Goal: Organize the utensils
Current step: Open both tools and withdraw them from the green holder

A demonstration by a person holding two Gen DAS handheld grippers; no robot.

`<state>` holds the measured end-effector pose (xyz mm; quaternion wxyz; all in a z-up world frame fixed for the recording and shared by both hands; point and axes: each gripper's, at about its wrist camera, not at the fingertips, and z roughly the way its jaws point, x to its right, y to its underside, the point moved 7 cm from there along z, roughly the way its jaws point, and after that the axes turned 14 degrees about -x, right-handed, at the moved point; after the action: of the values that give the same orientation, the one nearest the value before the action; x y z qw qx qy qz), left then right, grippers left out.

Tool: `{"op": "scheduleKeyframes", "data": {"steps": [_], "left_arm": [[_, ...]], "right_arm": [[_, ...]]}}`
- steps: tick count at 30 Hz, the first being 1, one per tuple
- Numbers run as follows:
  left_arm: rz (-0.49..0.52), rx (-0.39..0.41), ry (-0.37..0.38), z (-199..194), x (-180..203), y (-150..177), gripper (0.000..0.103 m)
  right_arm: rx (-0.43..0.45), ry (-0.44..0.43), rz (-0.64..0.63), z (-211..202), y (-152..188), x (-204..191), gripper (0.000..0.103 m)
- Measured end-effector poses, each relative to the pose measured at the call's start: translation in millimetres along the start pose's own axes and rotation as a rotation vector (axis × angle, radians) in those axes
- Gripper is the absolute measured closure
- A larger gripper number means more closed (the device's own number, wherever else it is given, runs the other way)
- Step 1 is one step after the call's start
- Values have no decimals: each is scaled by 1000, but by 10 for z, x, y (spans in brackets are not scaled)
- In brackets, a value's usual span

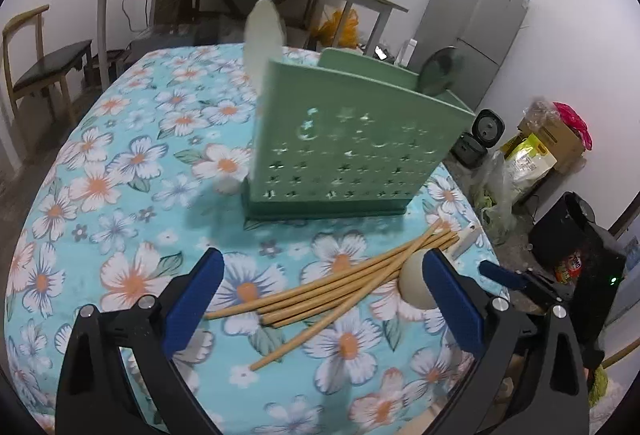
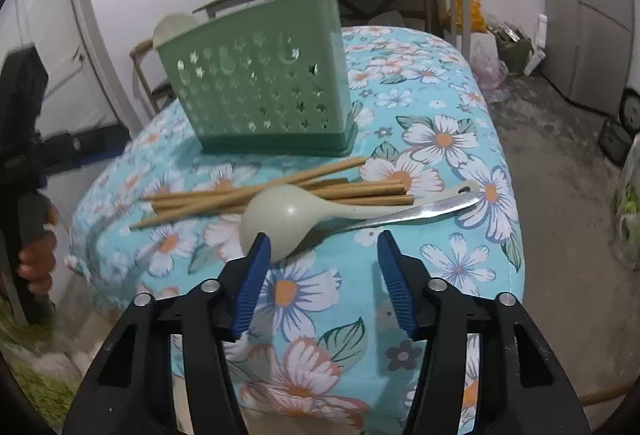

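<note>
Green perforated plastic utensil holder point(image 2: 260, 91) stands upright on a floral tablecloth point(image 2: 440, 123). Near it lie wooden chopsticks point(image 2: 280, 191), a pale plastic ladle point(image 2: 288, 215) and a metal spoon point(image 2: 420, 213). The left gripper point(image 1: 324, 299) and right gripper point(image 2: 320, 275) both gape wide, holding nothing.

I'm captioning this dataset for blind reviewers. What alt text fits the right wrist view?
The open right tool hovers over a floral tablecloth, just short of a pale green ladle lying beside a metal spoon and a loose pile of wooden chopsticks. Behind them stands a green perforated utensil holder, already holding two utensils.
</note>
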<state>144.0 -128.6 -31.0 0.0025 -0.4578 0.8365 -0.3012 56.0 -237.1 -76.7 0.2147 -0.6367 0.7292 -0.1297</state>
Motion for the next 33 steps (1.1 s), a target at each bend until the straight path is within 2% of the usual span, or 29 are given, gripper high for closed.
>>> {"op": "scheduleKeyframes", "data": {"steps": [2, 4, 6, 13, 17, 33], "left_arm": [[10, 5, 1, 3, 61, 11, 6], [21, 4, -3, 9, 100, 15, 6], [38, 4, -4, 20, 129, 14, 6], [86, -9, 3, 114, 175, 26, 6], [89, -39, 15, 185, 190, 29, 6], [96, -14, 47, 208, 320, -24, 6]], "right_arm": [[-16, -31, 0, 38, 3, 12, 63], [-25, -89, 34, 57, 3, 32, 63], [-28, -109, 56, 77, 5, 44, 63], [-22, -77, 84, 59, 43, 14, 63], [-9, -108, 117, 21, 72, -18, 62], [-29, -109, 115, -27, 174, -58, 60]]}}
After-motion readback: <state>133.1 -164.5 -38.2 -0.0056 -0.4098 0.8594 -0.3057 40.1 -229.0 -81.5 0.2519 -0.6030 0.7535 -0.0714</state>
